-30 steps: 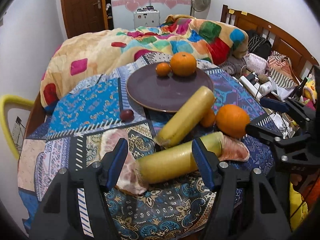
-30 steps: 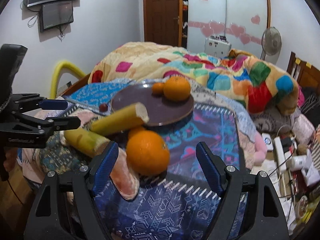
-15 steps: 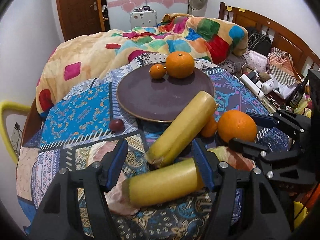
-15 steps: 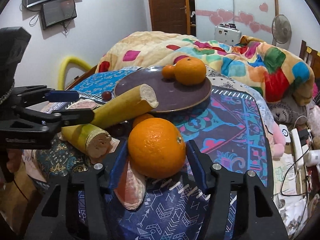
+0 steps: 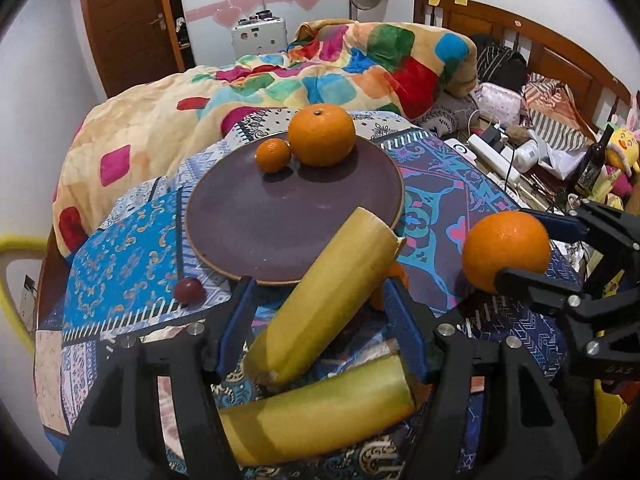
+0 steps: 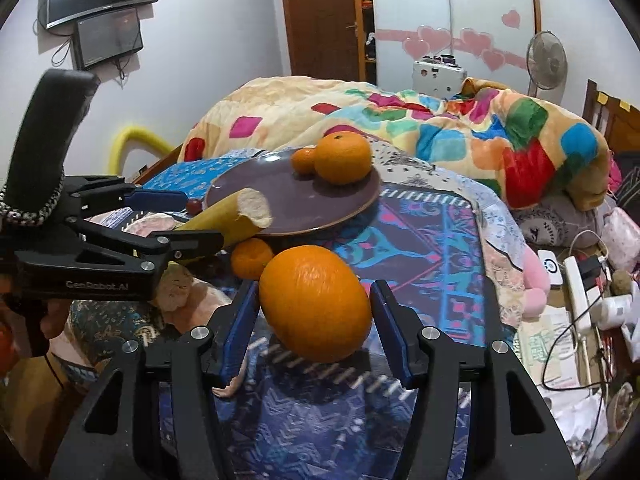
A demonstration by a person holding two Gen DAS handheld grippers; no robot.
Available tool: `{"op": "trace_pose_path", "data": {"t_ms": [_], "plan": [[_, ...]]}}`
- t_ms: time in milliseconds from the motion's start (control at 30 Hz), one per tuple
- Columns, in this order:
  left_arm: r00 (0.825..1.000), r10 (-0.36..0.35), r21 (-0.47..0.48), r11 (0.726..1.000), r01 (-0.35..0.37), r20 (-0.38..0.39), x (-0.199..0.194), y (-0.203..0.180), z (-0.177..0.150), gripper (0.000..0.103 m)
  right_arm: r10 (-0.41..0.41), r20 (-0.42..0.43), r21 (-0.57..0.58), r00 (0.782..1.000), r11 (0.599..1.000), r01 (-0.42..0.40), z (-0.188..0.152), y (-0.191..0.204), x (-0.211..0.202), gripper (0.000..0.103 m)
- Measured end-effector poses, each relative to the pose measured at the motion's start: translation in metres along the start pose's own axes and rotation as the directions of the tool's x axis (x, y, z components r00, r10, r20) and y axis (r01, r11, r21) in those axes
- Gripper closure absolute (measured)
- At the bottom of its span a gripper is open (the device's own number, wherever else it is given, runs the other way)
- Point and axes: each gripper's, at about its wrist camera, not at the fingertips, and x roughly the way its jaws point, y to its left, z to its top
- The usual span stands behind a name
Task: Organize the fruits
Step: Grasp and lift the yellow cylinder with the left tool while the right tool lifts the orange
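Note:
A purple plate [image 5: 280,216] [image 6: 288,196] holds a big orange [image 5: 321,135] [image 6: 342,158] and a small tangerine [image 5: 273,155] [image 6: 303,160]. My right gripper [image 6: 314,320] [image 5: 532,252] is shut on a large orange [image 6: 316,302] [image 5: 506,250], lifted off the cloth. My left gripper [image 5: 320,324] [image 6: 176,216] is open around a yellow stalk piece [image 5: 324,308] [image 6: 236,216] that leans on the plate rim. A second stalk piece [image 5: 316,412] lies below it. A small tangerine [image 6: 251,258] [image 5: 396,276] and a red grape [image 5: 189,290] lie on the cloth.
The table has a patterned blue cloth [image 5: 120,248]. A bed with a colourful blanket [image 5: 280,76] stands behind it. Power strips, cables and a bottle [image 5: 592,164] clutter the right side. A yellow chair back [image 5: 10,280] is at the left.
My right gripper closed on the large orange and raised it. My left gripper moved forward from the lower stalk piece to straddle the upper one.

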Motion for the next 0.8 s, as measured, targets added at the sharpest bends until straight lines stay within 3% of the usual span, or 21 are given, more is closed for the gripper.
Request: {"op": "trace_pose_path", "data": {"t_ms": [267, 567, 800], "plan": [[0.999, -0.037, 0.024, 0.999, 0.037, 0.003, 0.008, -0.008, 0.007, 0.051, 0.008, -0.007, 0.010, 1.000, 1.000, -0.008, -0.004, -0.006, 0.002, 0.051], [1.000, -0.015, 0.066, 0.998, 0.013, 0.025, 0.009, -0.013, 0.010, 0.057, 0.011, 0.004, 0.002, 1.000, 1.000, -0.011, -0.004, -0.006, 0.002, 0.052], [0.998, 0.011, 0.038, 0.999, -0.013, 0.068, -0.006, 0.000, 0.012, 0.063, 0.018, 0.001, 0.020, 1.000, 1.000, -0.018, -0.002, -0.010, 0.002, 0.053]]}}
